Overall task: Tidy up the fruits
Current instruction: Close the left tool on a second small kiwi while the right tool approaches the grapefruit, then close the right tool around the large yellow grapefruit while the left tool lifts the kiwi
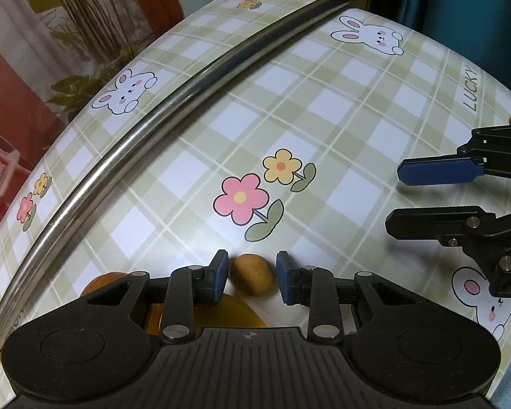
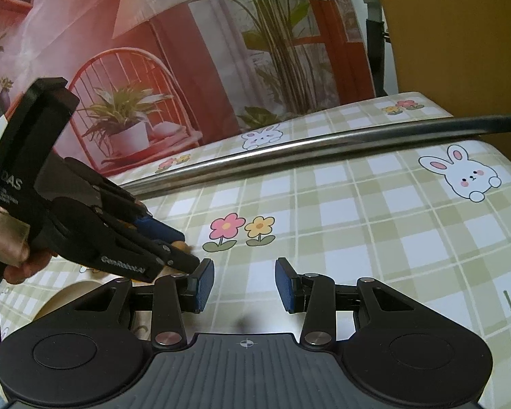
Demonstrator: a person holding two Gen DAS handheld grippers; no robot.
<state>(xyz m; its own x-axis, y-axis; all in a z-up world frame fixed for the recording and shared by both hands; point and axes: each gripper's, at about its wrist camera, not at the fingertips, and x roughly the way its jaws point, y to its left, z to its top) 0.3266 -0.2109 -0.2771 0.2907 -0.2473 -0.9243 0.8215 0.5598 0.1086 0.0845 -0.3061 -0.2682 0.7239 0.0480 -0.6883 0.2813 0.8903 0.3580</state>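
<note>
A brown fruit (image 1: 252, 279) is clamped by the left tongs (image 1: 252, 277) over the bench (image 1: 323, 136) — the right tongs (image 2: 244, 284) are held clenched, empty.

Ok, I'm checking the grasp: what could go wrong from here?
The rounded fruit sits between the left tool's flat pads; it could slip out and roll. Orange fruits lie right under that tool and may get knocked. The right tool is close; they might collide.
</note>
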